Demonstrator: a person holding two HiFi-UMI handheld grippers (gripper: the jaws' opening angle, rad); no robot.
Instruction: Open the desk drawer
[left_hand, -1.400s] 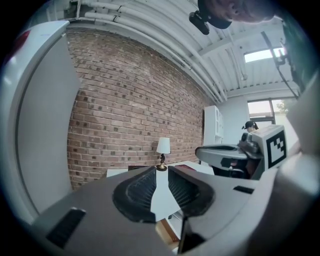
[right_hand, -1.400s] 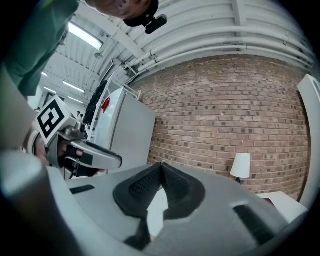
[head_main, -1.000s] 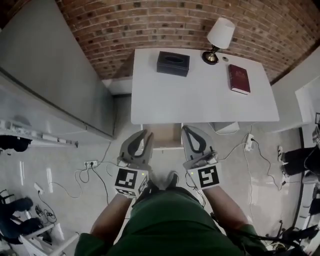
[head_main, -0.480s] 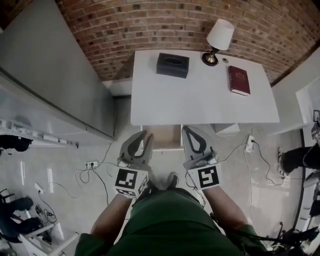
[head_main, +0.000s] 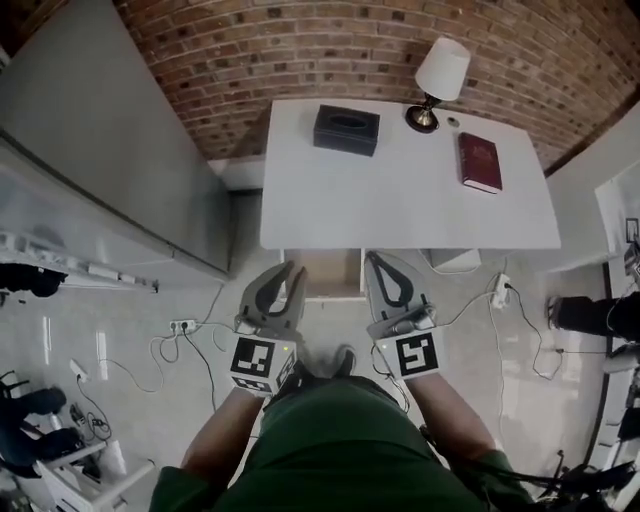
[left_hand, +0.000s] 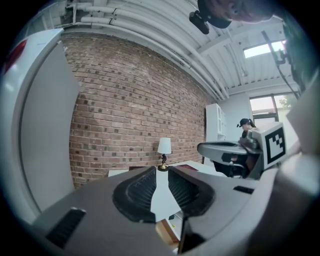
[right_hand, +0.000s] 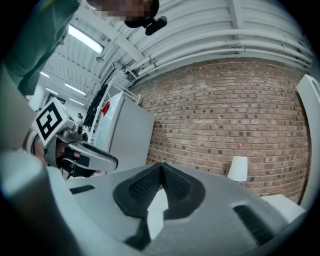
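Observation:
The white desk (head_main: 400, 205) stands against the brick wall. Its drawer (head_main: 330, 272) juts out from under the front edge and shows a brown wooden inside; in the left gripper view the drawer (left_hand: 167, 232) lies low between the jaws. My left gripper (head_main: 296, 270) hovers just off the drawer's left front corner. A narrow gap shows between its fingertips (left_hand: 162, 170), with nothing in it. My right gripper (head_main: 372, 258) hangs at the drawer's right front corner, shut and empty, its tips meeting (right_hand: 161, 165). Neither gripper touches the drawer.
On the desk are a black tissue box (head_main: 346, 128), a lamp (head_main: 438, 75) and a red book (head_main: 478, 158). A grey cabinet (head_main: 100, 150) fills the left. Cables and a power strip (head_main: 182, 326) lie on the floor. A person's legs (head_main: 590, 315) show at the right edge.
Both grippers and the drawer stay where they were. Only the person's legs at the right edge have shifted a little.

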